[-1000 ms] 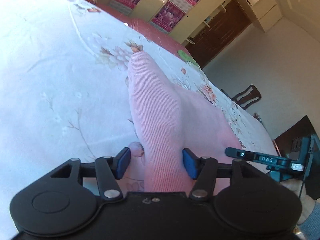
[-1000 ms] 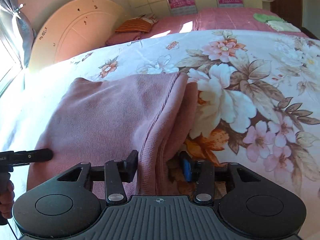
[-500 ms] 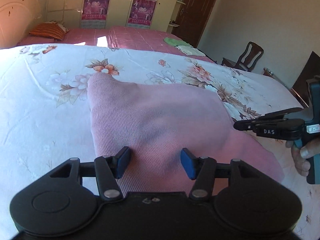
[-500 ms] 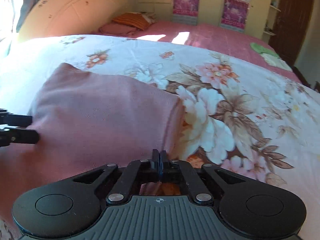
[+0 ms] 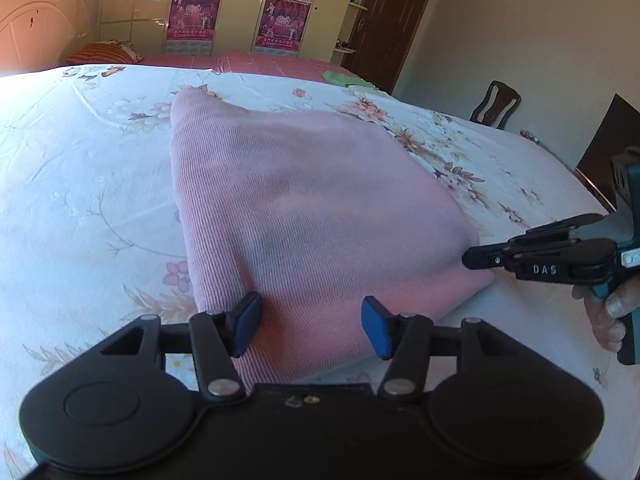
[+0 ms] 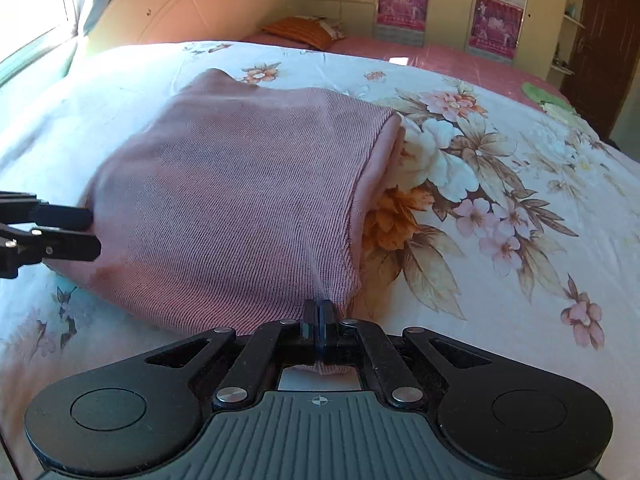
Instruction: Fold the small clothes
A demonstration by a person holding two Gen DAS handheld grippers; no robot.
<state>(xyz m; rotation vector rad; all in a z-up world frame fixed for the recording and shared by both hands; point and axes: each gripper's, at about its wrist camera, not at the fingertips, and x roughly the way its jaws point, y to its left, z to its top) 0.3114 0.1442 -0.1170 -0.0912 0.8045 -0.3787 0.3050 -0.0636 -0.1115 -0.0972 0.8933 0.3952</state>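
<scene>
Right tool pinches pink garment's corner; left tool apparently straddles it, parted.

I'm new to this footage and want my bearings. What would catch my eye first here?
The pink ribbed garment dominates, lying folded in the middle of the floral bedspread. The right gripper is shut on the garment's near corner, while the left gripper stands open with its blue pads either side of the near edge. Behind, purple posters hang on the cream wardrobe doors.
</scene>
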